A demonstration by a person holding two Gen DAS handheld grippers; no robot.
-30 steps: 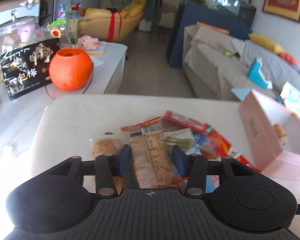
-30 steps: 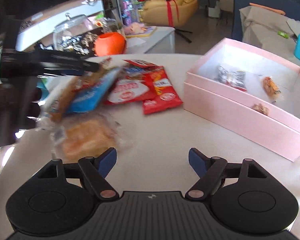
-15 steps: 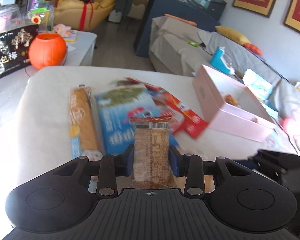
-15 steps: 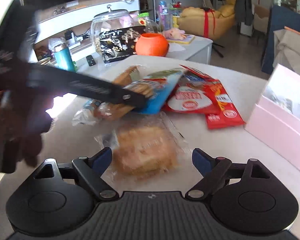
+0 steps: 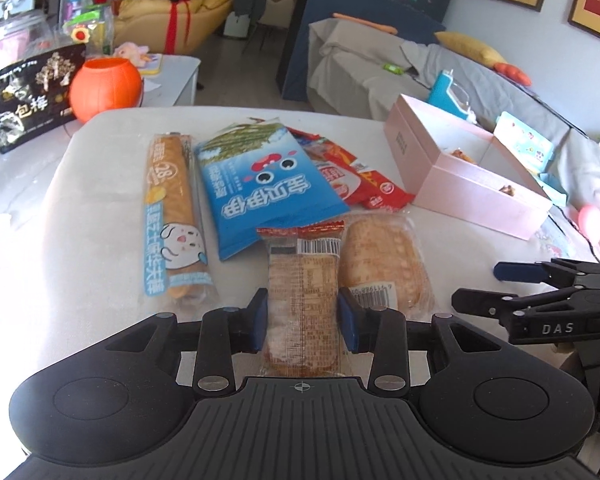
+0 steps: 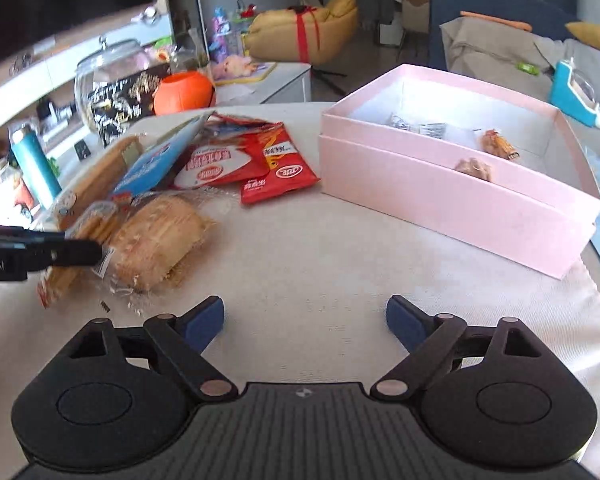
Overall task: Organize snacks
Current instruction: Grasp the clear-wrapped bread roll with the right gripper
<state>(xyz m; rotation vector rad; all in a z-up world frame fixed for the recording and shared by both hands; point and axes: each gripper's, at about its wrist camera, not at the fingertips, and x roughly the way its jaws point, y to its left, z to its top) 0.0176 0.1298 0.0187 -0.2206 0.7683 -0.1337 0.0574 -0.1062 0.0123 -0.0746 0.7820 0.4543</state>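
My left gripper [image 5: 302,312] is shut on a clear cracker packet [image 5: 302,276] with a red top edge, held a little above the table beside a round bread pack [image 5: 380,264]. In the right wrist view that packet [image 6: 90,224] shows at the left, with the left gripper's dark fingers [image 6: 60,248] on it. My right gripper [image 6: 305,316] hangs over bare tablecloth near the front; its jaws are opening and nothing is between them. An open pink box [image 6: 440,192] with a few small snacks inside stands at the right.
A blue snack bag [image 5: 264,184], a long bread-stick pack [image 5: 172,208] and red packets [image 5: 352,184] lie in the table's middle. An orange pumpkin bucket [image 5: 104,88], a black bag [image 5: 28,96] and a glass jar [image 6: 108,80] stand on the far counter.
The left gripper closed on the cracker packet and drew it out of the pile toward the near side. The right gripper's jaws spread wider, and its view swung right toward the pink box.
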